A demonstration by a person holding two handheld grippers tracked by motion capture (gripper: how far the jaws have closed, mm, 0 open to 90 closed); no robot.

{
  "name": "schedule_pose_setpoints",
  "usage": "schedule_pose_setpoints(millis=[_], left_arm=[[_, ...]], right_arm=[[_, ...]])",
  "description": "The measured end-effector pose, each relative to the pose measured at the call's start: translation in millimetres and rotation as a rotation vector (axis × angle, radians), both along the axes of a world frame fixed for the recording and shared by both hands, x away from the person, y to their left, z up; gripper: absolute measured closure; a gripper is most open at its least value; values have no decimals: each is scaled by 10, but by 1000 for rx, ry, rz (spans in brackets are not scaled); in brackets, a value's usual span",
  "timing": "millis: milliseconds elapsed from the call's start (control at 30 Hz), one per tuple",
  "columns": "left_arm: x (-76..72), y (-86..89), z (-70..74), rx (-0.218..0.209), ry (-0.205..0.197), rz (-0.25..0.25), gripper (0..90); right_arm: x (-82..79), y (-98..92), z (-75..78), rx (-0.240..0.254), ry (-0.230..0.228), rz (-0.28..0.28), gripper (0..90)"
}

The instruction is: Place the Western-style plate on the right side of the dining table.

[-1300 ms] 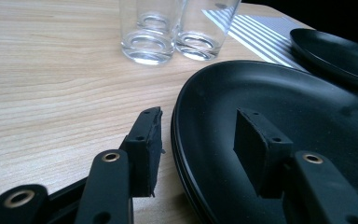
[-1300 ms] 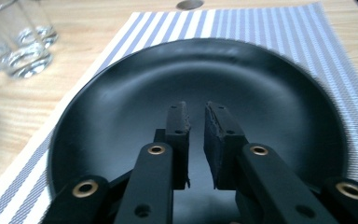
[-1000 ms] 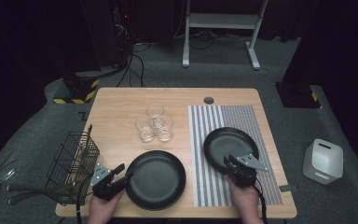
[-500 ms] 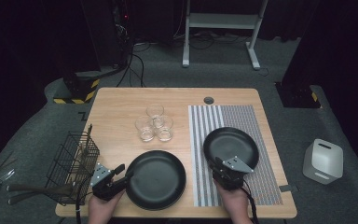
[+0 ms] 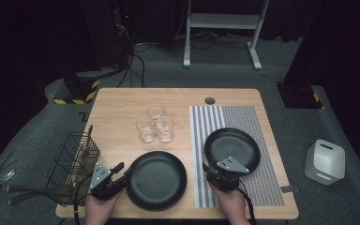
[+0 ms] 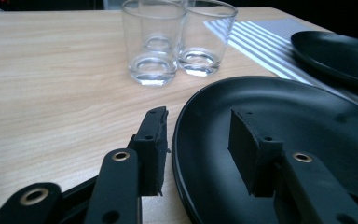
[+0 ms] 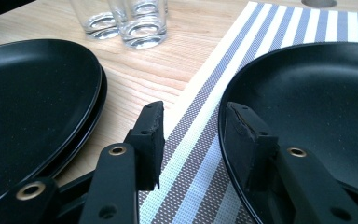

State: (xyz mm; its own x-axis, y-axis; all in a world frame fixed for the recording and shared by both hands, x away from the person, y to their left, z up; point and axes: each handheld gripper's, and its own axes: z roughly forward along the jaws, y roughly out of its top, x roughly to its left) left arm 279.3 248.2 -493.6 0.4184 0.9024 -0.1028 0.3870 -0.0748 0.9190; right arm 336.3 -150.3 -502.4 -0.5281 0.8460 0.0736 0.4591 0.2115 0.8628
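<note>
A large black plate (image 5: pixel 157 180) lies on the wooden table near its front edge; it looks like two stacked plates (image 7: pixel 32 88). My left gripper (image 5: pixel 121 172) stands open astride its left rim (image 6: pixel 198 135), one jaw outside and one over the plate (image 6: pixel 307 121); its jaws have just been closing, with a gap left at the rim. A smaller black plate (image 5: pixel 234 146) rests on the striped placemat (image 5: pixel 258 122). My right gripper (image 5: pixel 211 168) straddles that plate's near left rim (image 7: pixel 193 123). It is open and its jaws have just been opening, clear of the plate (image 7: pixel 317 102).
Three clear glasses (image 5: pixel 155 124) stand grouped mid-table, beyond both plates (image 6: pixel 154 42). A wire basket (image 5: pixel 70 164) hangs at the table's left edge, with utensils (image 5: pixel 28 190) beside it. A white container (image 5: pixel 325 161) sits on the floor to the right.
My right gripper has slid left along the near rim of the smaller plate and its jaws have spread. The left gripper has stayed put with its jaws slightly narrower.
</note>
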Motion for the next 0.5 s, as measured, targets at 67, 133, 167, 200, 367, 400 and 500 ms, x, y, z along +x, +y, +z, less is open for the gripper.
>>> schedule_pose_setpoints(millis=[67,133,167,200,367,400,500], left_arm=[[-13,3,64,-16,11,-7,568],[-34,-12,116,-1,-24,-20,570],[-45,-24,137,11,-37,-16,570],[-51,-35,169,19,-41,-20,570],[-53,-105,282,64,-45,-19,565],[-52,-112,297,64,-44,-17,558],[-45,-145,359,64,-49,-14,528]], right_arm=[[-7,8,-3,-8,2,8,580],[-19,6,-12,-11,-12,16,584],[-24,3,-15,-11,-17,17,588],[-25,-2,-18,-6,-18,20,588],[-17,-33,-39,10,-16,18,595],[-15,-40,-42,15,-20,22,597],[-21,-53,-39,10,-33,22,601]])
